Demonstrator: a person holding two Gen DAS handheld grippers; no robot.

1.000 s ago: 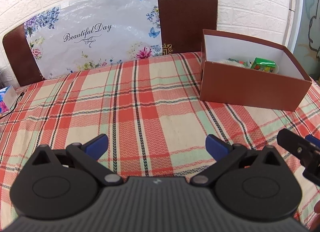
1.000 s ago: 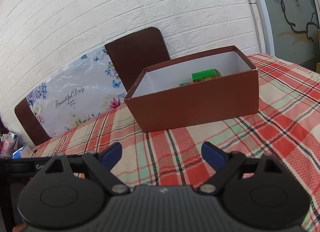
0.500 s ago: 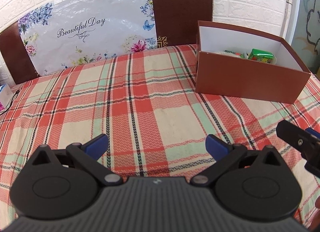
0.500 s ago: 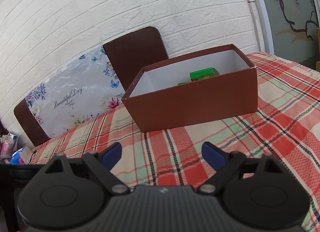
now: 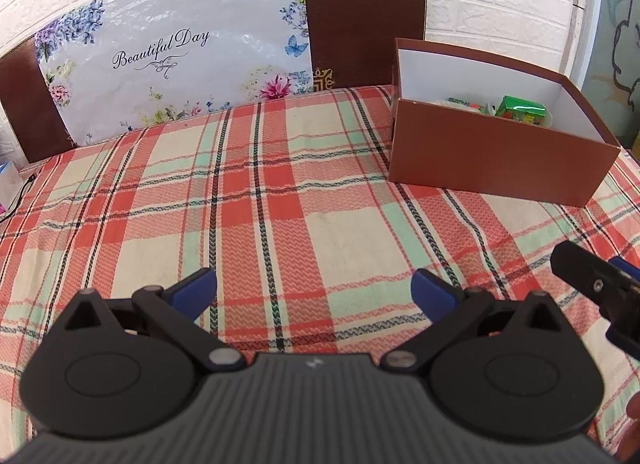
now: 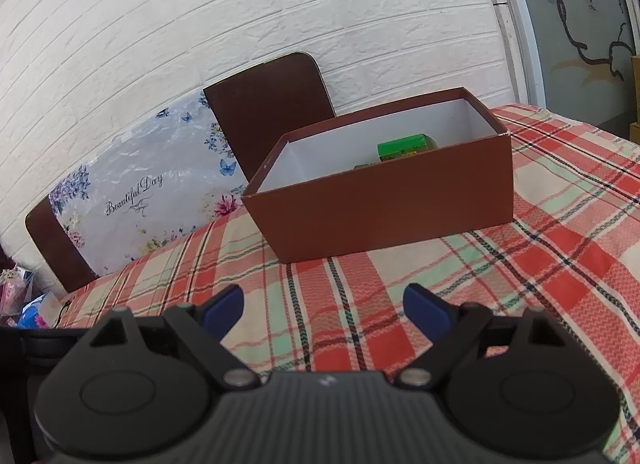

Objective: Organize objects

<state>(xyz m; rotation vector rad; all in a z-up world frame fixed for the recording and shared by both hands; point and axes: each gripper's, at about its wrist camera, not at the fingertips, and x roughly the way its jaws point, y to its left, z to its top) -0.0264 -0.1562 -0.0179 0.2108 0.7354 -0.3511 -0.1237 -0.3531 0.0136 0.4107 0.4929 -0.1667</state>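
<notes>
Box (image 6: 384,211) holding green carton (image 6: 404,147); my left tool (image 5: 314,292) and right tool (image 6: 322,302) gape empty, risking nudging it.

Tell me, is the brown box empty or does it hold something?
Not empty. The lidless brown box holds a green packet beside other small items, too hidden behind its wall to identify.

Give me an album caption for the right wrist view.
Open right gripper hovers over plaid tablecloth, facing an open brown cardboard box holding a green carton.
</notes>
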